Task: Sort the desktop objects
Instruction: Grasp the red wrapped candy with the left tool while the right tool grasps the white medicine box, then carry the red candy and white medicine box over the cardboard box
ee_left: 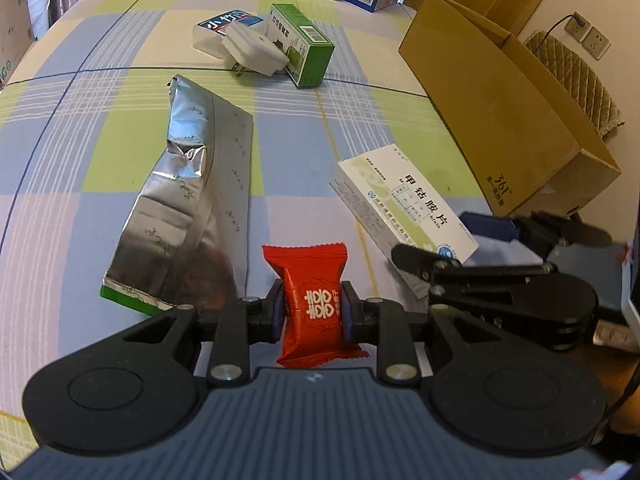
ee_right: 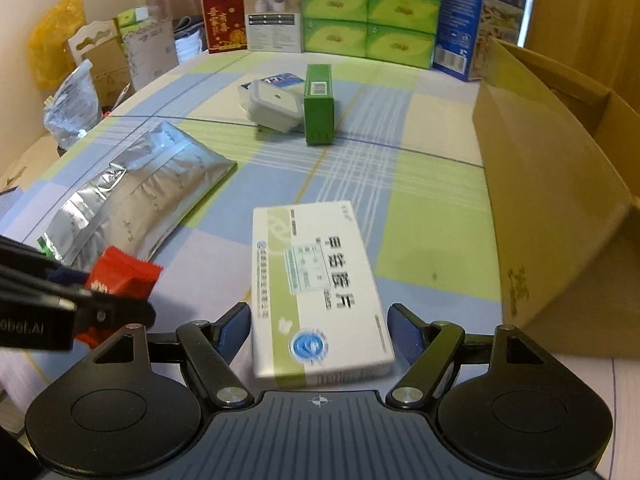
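left fingers point(ee_left: 278, 307) clamped on red candy point(ee_left: 313, 304)

Surface cover: checked cloth point(ee_right: 432, 216) in blue, green and pale lilac squares.
Back row: stacked green tissue packs point(ee_right: 368, 12), a red card point(ee_right: 222, 18), a grey-white product box point(ee_right: 274, 16) and a tall blue box point(ee_right: 460, 20), all standing upright.
Left edge: a yellow bag point(ee_right: 56, 40) and brown paper bags point(ee_right: 104, 60).
Wall: sockets point(ee_left: 588, 36) with a cable plugged in.
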A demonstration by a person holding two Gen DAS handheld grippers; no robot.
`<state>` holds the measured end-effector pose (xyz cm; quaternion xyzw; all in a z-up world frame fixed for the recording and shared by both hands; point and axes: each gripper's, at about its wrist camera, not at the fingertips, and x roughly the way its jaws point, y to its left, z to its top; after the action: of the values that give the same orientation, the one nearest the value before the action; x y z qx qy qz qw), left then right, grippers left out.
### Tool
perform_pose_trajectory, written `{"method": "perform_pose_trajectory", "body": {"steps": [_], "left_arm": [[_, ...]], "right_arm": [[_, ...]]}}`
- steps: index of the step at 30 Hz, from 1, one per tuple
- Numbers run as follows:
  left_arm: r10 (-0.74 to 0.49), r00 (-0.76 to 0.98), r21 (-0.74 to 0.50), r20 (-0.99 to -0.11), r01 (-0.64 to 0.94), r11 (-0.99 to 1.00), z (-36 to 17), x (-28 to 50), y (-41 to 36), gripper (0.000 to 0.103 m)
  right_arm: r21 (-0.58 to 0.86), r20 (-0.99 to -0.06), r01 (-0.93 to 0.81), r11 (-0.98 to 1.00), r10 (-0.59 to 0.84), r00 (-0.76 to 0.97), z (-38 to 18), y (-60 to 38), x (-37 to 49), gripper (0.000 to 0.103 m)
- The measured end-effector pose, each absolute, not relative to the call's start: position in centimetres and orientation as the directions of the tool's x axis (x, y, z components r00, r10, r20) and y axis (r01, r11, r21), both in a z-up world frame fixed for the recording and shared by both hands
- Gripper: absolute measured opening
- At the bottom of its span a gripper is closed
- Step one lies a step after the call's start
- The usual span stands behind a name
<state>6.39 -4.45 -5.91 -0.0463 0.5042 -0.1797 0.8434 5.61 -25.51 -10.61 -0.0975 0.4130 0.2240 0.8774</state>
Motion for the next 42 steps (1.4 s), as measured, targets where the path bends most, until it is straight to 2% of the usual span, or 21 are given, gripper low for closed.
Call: {"method": "perform_pose_trajectory", "body": {"steps": [5,7,11,22,32,42], "left_arm": [[-0.347,0.425,-0.258,-0.836,0.252,0.933,-6.4,6.9,-4.3,0.022],[-0.344,0.423,-0.255,-0.838,0.252,0.933,-6.6,7.1,-4.3,0.022],[-0.335,0.43,-0.241,-0.838,0.258,0.936,-6.6,7.0,-4.6,0.022],[-0.334,0.471,-0.21,-0.816,0.297,0.932,-4.0,5.6,-6.1,0.022],[-0.346,0.515,-0.195,-0.784,0.326,0.925,-0.4,4.3,-7.5,0.022],[-0.411,0.537,-0.195,-0.737,0.414,0.889,4.0,5.1,-11.6,0.022]], "right_arm": [[0.021,-0.778,-0.491,0.871,0.322,0.539,-11.4,-24.4,7.3,0.075],[0.023,-0.79,-0.49,0.871,0.316,0.525,-11.8,-24.1,7.9,0.07],[0.031,-0.783,-0.456,0.89,0.305,0.542,-11.3,-24.7,7.5,0.069],[0.086,-0.719,-0.373,0.924,0.317,0.618,-6.3,-28.0,4.2,0.069],[0.077,-0.656,-0.358,0.931,0.317,0.685,-0.9,-29.7,2.7,0.069],[0.065,-0.581,-0.275,0.959,0.26,0.771,4.5,-34.6,3.0,0.069]]}}
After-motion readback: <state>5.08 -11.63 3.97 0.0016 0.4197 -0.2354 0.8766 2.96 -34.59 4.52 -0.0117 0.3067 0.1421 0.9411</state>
